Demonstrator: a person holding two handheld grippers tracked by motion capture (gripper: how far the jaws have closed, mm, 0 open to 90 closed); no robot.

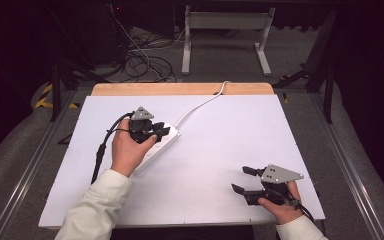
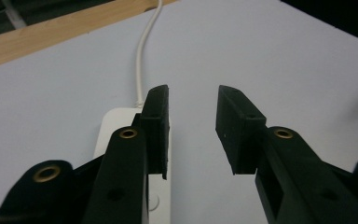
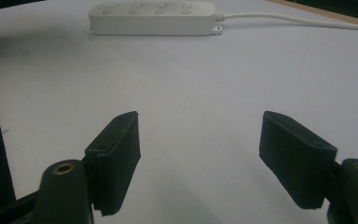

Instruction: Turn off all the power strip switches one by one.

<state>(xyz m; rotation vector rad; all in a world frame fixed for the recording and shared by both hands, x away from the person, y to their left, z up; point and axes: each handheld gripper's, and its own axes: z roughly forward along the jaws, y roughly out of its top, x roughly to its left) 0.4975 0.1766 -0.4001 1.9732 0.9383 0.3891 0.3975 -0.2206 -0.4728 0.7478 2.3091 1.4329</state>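
While the high view looks down on the white worktop (image 1: 220, 165), the left gripper (image 1: 156, 131) hangs over the far end of a white power strip (image 1: 161, 145) that lies slantwise at about ten o'clock from the worktop's middle, its white cable (image 1: 200, 105) running off toward one o'clock and over the wooden back edge (image 1: 180, 89); the person's left hand (image 1: 127, 152) covers the near part of the strip, so whether anything is plugged in there cannot be told, and the right gripper (image 1: 245, 180) sits well apart at about five o'clock, low by the front edge, its jaws spread and empty. From the left gripper view, the jaws stand parted to a middling gap with nothing between them, the left jaw lying over the strip's (image 2: 116, 123) cable end and the right jaw over bare worktop beside it, and the cable (image 2: 142, 56) leaves toward twelve o'clock; they look just above the strip rather than closed on it, though contact cannot be settled. From the right gripper view, the jaws are wide and hold nothing, and the strip (image 3: 154, 18) lies far off at about eleven o'clock, its row of sockets looking vacant, the cable (image 3: 289, 18) trailing toward two o'clock. My reading is that the work stands near its start: the left gripper is placed at the strip but has no grip yet, so grasping, shifting or steadying it is all left to do, and the right has no part so far
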